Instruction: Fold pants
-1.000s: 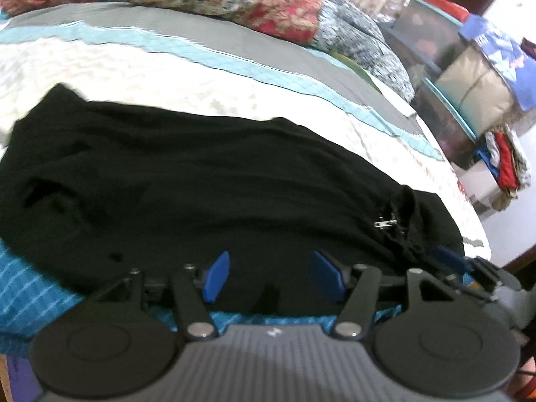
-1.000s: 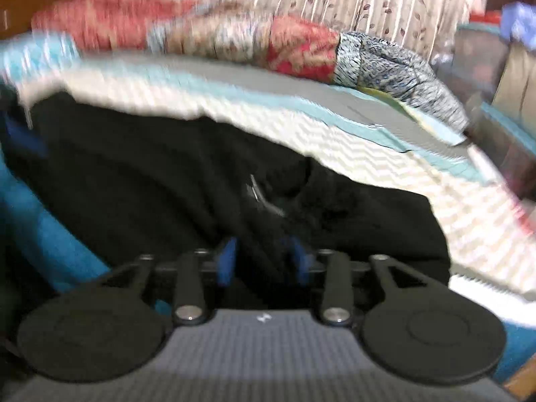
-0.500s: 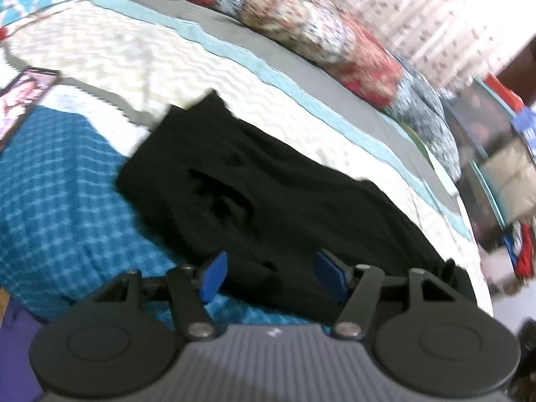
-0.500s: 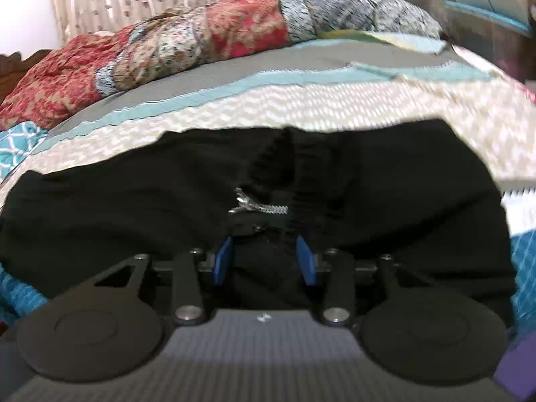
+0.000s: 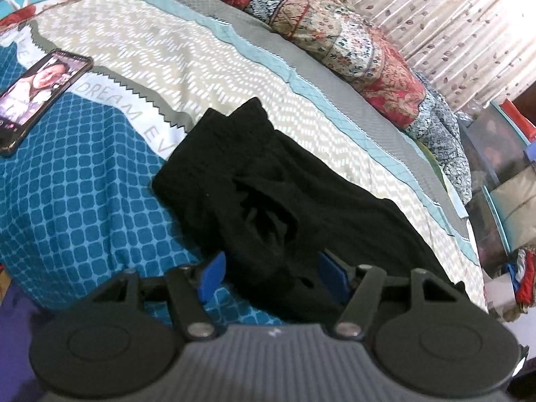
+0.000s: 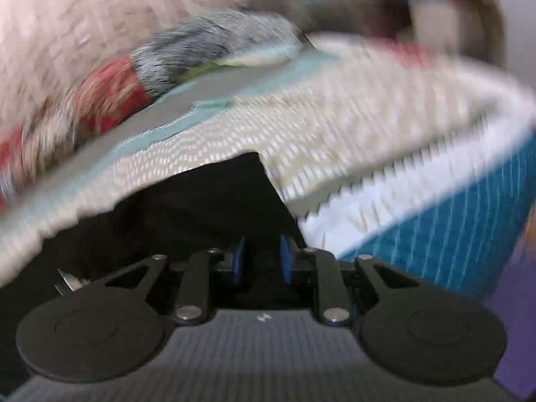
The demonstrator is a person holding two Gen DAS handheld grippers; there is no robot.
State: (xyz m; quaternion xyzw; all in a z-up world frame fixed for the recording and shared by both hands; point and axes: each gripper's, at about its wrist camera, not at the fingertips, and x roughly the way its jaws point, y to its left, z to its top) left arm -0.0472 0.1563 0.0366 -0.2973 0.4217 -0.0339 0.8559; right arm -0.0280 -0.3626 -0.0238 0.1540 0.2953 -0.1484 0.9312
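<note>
Grasping step in hand: left gripper (image 5: pixel 269 276) stands apart over the black pants (image 5: pixel 268 194) lying from ten to four o'clock across the bedspread (image 5: pixel 83 181), right gripper (image 6: pixel 259 261) closing on waistband cloth; next, judged, left must clamp the leg.

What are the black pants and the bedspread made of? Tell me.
Black pants: soft matte knit or cotton-like cloth, judging by limp folds and no shine; a small metal zipper pull glints. Bedspread: printed woven fabric, flat and matte; the fibre can't be told.
</note>
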